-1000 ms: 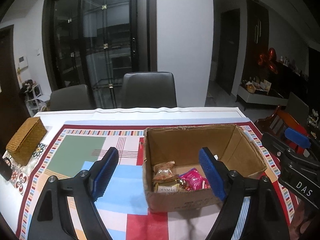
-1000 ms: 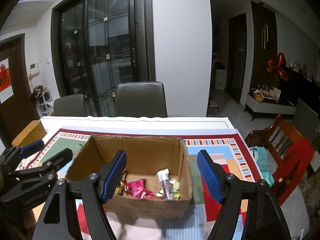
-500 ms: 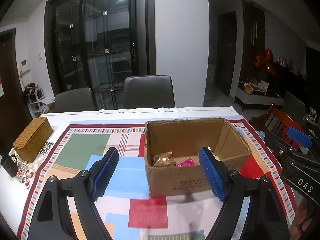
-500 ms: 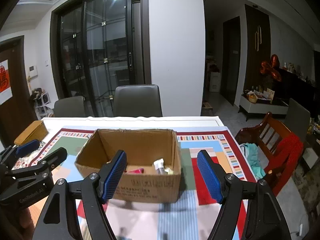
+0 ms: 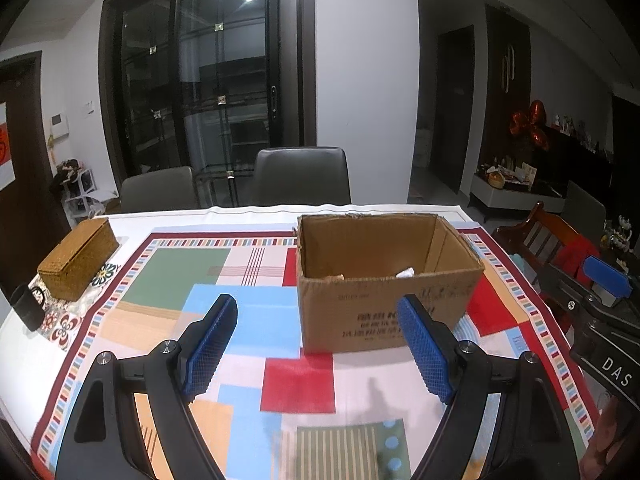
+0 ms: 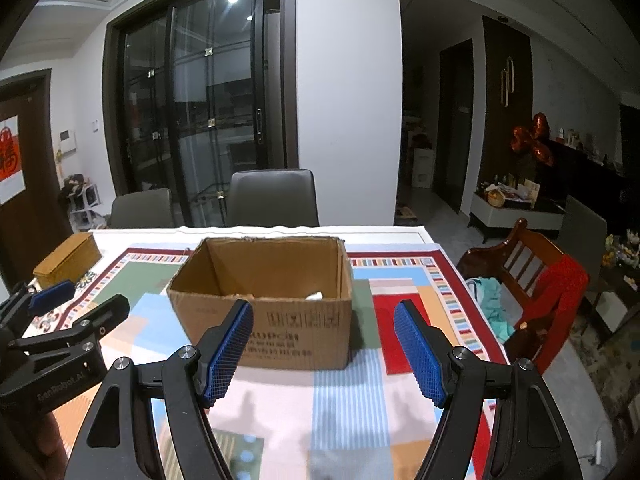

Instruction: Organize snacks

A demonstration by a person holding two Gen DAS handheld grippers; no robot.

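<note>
Left wrist view.
- Left tongs (image 5: 316, 344): jaws well apart, nothing between them; held over the cloth (image 5: 256, 320), short of the box.
- Box (image 5: 384, 308): open-topped cardboard, standing on the cloth toward the right of the bench (image 5: 248, 211). Its near wall hides most of the inside; only a white tip and a scrap of wrapper show above the edge.
- Basket (image 5: 78, 258): woven, lidded, at the bench's left edge, well apart from the box.
- Mug (image 5: 26, 307): dark, just in front of the basket.
- Right tongs: seen at the right border, blue pad up; grip state unclear from here.
- Two chairs (image 5: 300, 176) behind the bench.

Right wrist view.
- Right tongs (image 6: 324, 354): jaws wide, empty; the box sits beyond them, not between the pads.
- Box (image 6: 264, 320): centre of the bench, a pale item just visible over the near wall.
- Left tongs at lower left, beside the box's left side.
- Basket (image 6: 66, 258) far left; wooden chair (image 6: 532, 280) with red cloth off the bench's right end.

Task status, as a judgement: no loose snacks show on the cloth in either view, and what can be seen lies inside the box. Collecting looks finished or nearly so. How tidily the contents sit cannot be told.
</note>
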